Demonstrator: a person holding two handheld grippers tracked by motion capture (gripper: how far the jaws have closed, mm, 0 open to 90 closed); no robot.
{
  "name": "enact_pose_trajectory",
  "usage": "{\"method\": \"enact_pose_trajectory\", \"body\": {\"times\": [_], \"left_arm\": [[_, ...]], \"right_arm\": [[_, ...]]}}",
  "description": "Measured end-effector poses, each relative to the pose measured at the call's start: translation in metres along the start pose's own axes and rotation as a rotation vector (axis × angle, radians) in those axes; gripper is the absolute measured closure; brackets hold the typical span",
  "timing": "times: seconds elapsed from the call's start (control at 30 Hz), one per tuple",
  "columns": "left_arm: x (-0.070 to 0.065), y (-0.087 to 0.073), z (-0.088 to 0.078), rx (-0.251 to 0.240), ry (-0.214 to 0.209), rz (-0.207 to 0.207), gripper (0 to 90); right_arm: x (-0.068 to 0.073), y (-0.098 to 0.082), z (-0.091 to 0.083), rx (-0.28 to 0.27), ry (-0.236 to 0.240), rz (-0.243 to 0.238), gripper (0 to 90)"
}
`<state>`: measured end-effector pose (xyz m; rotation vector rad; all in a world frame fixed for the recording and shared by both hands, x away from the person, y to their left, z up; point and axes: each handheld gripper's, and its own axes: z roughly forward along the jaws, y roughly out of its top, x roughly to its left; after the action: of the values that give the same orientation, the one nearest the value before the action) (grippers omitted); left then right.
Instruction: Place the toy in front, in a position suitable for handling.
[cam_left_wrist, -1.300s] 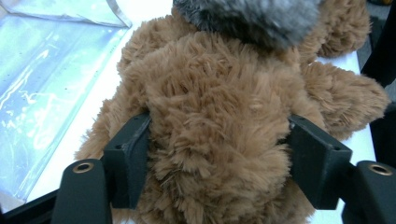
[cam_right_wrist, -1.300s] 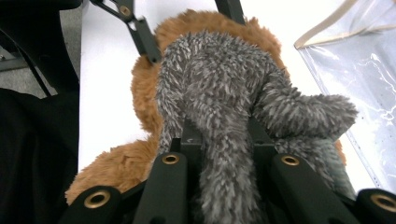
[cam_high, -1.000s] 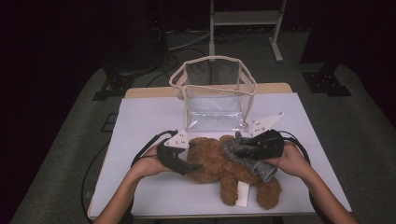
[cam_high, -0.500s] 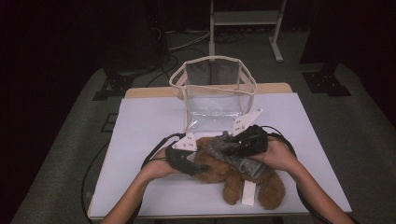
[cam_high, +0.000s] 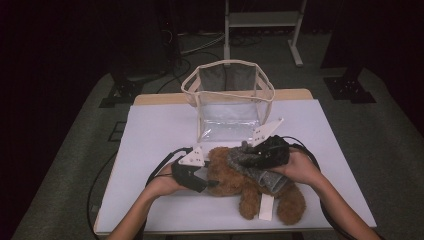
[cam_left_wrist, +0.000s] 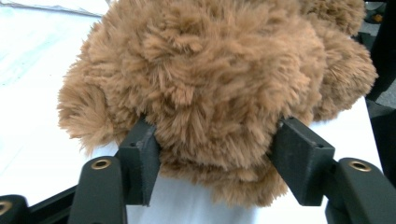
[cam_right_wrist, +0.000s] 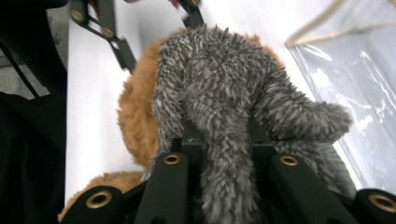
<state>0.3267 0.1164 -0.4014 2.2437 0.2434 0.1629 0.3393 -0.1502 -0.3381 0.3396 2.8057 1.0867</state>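
Teddy (cam_high: 235, 177) squeezed near the table's (cam_high: 150, 135) front edge.
Left gripper (cam_left_wrist: 212, 154) has just been closing on its head; right gripper (cam_right_wrist: 224, 140) pinches grey cloth (cam_right_wrist: 219, 88) tight.

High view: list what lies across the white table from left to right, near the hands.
Left gripper with its grey three-cornered plate → brown plush teddy bear → grey furry plush toy → right gripper, black, in the person's right hand.

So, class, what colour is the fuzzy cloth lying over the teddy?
Grey cloth, flecked paler; the right gripper view shows it best.
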Motion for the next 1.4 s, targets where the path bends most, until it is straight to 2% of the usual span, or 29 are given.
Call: {"method": "enact_pose_trajectory", "body": {"times": [0.1, 0.17, 0.27, 0.4, 0.43, 0.53, 0.67, 0.7, 0.73, 0.83, 0.87, 0.93, 1.03, 1.1, 1.17, 1.23, 1.4], "left_arm": [[0.000, 0.003, 0.001, -0.006, -0.009, 0.003, 39.7], [0.001, 0.006, 0.001, 0.003, -0.012, 0.014, 40.2], [0.000, 0.007, 0.003, -0.005, -0.015, 0.010, 40.0], [0.000, 0.004, 0.002, -0.010, -0.018, 0.001, 38.6], [0.000, 0.004, 0.000, -0.001, -0.013, 0.010, 38.5], [-0.001, 0.005, -0.001, 0.010, -0.008, 0.019, 38.2], [0.000, 0.005, -0.004, 0.017, -0.010, 0.023, 37.7], [0.001, 0.006, -0.006, 0.015, -0.007, 0.025, 37.4], [0.001, 0.007, -0.007, 0.009, -0.004, 0.023, 36.7], [0.004, 0.017, -0.013, -0.033, -0.004, 0.029, 35.2], [0.003, 0.021, -0.013, -0.043, -0.005, 0.023, 34.5], [0.004, 0.031, -0.012, -0.047, -0.007, 0.049, 33.0], [0.004, 0.044, -0.005, -0.037, -0.016, 0.071, 29.2], [0.003, 0.049, 0.002, -0.023, -0.037, 0.079, 28.9], [0.001, 0.048, 0.010, 0.012, -0.064, 0.083, 29.9], [-0.002, 0.046, 0.011, 0.020, -0.073, 0.084, 30.4], [-0.012, 0.036, 0.005, 0.050, -0.081, 0.102, 32.5]], "right_arm": [[0.005, 0.009, 0.003, -0.008, 0.015, -0.012, 74.6], [0.008, 0.015, 0.007, -0.016, 0.030, -0.036, 74.6], [0.013, 0.023, 0.017, -0.039, 0.075, -0.050, 74.6], [0.019, 0.027, 0.023, -0.021, 0.089, -0.083, 74.6], [0.019, 0.027, 0.022, -0.019, 0.090, -0.081, 74.6], [0.015, 0.021, 0.012, -0.005, 0.067, -0.058, 74.5], [-0.001, 0.005, -0.010, 0.010, -0.012, -0.015, 74.4], [-0.005, 0.000, -0.015, 0.009, -0.027, 0.009, 74.4], [-0.011, -0.007, -0.022, 0.010, -0.045, 0.033, 74.4], [-0.019, -0.017, -0.030, -0.001, -0.044, 0.079, 74.4], [-0.018, -0.019, -0.029, 0.000, -0.036, 0.075, 74.5], [-0.013, -0.018, -0.024, 0.003, -0.017, 0.069, 74.5], [-0.003, -0.016, -0.015, -0.004, 0.032, 0.044, 74.5], [0.004, -0.014, -0.012, -0.008, 0.061, 0.027, 74.4], [0.008, -0.013, -0.014, -0.008, 0.050, 0.017, 74.4], [0.004, -0.015, -0.021, -0.010, 0.035, 0.015, 74.4], [-0.011, -0.022, -0.054, -0.050, -0.042, 0.065, 74.4]]}}
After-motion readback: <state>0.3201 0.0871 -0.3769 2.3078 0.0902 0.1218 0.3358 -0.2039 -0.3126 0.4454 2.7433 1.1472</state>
